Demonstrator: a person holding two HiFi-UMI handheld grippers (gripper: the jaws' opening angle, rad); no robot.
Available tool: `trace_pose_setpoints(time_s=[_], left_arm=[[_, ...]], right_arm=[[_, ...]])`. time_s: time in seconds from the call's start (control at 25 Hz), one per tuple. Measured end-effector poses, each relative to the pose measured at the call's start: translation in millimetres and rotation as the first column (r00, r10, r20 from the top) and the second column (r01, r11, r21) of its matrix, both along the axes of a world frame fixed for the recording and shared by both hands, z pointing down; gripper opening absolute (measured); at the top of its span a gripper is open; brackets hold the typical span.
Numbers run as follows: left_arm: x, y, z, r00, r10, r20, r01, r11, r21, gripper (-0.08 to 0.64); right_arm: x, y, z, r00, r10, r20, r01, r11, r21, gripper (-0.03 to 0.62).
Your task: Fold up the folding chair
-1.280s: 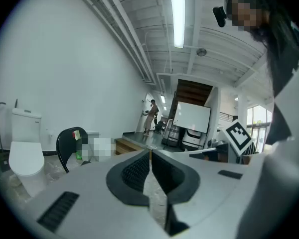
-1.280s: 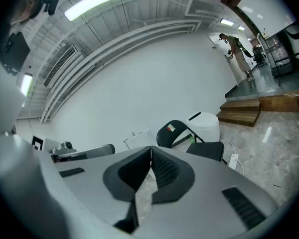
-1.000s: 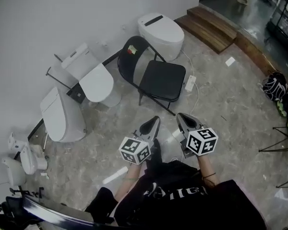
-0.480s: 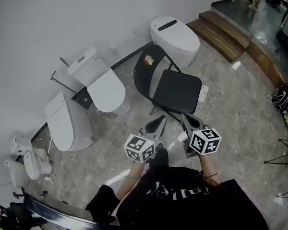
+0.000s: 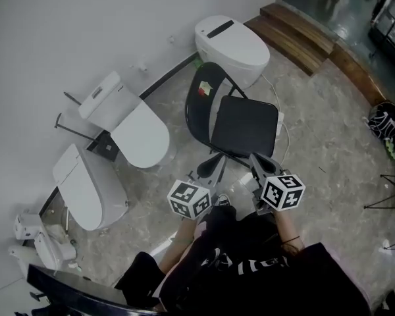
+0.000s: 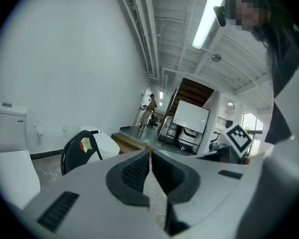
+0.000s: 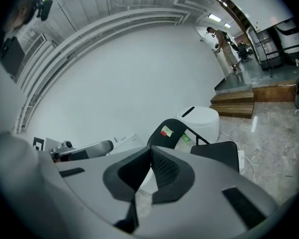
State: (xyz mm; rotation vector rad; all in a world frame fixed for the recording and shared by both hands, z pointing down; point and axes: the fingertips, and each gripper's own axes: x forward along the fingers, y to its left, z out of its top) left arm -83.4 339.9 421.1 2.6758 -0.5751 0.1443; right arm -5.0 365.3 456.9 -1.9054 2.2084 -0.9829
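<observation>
— Two grippers head our list. How do we enter them?

— We enter the left gripper (image 5: 210, 167) as fully closed, its pads meeting and nothing between them. The right gripper (image 5: 261, 164) is the same: closed tight and empty. We hold both low in front of us, side by side, with the tips aimed at the chair.

— Item three, the folding chair (image 5: 243, 127)?

— It is black and unfolded, and it stands on its legs on the marbled floor (image 5: 329, 157) with the seat flat. The curved backrest (image 5: 199, 107) is on the side toward the wall (image 5: 85, 25). We note a small red and pale sticker (image 5: 205, 89) on the backrest. From the head view the seat's near edge lies just ahead of both gripper tips. In both gripper views the chair stands beyond the jaws, apart from them.

— What do we log around it?

— One white toilet (image 5: 232, 41) sits by the wall, just behind the chair. Two more toilets stand close together on the chair's left: the nearer toilet (image 5: 141, 133) and the farther toilet (image 5: 85, 186). A white power strip (image 5: 281, 120) shows at the seat's right edge. The wooden steps (image 5: 293, 31) lie past the first toilet. We also note one person (image 7: 226, 46) far off on the raised floor above those steps.
</observation>
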Motion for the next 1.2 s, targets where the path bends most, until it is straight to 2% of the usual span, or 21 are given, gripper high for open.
trace_pose_setpoints(time_s=[0.28, 0.48, 0.8, 0.96, 1.2], left_arm=[[-6.8, -20.2, 28.3, 1.000, 0.012, -0.001, -0.012, 0.995, -0.096, 0.003], [-16.2, -37.0, 45.2, 1.000, -0.025, 0.012, 0.026, 0.989, -0.142, 0.003], [-25.6, -99.2, 53.3, 0.989, -0.140, 0.044, 0.144, 0.980, -0.136, 0.003], [-19.2, -141.0, 56.6, 0.981, -0.173, 0.092, 0.182, 0.978, -0.101, 0.008], [-3.6, -202.3, 74.2, 0.963, -0.210, 0.169, 0.226, 0.970, -0.087, 0.107]], right_arm=[[7.2, -6.0, 23.6, 0.999, 0.043, -0.021, -0.045, 0.994, -0.101, 0.014], [17.4, -14.3, 36.4, 0.998, 0.061, -0.022, -0.064, 0.989, -0.137, 0.014], [56.3, -41.7, 57.8, 0.994, 0.108, 0.009, -0.105, 0.980, -0.168, 0.014], [86.7, -54.0, 76.4, 0.992, 0.127, 0.015, -0.121, 0.974, -0.193, 0.014], [128.2, -63.1, 119.1, 0.992, 0.123, 0.032, -0.110, 0.959, -0.262, 0.014]])
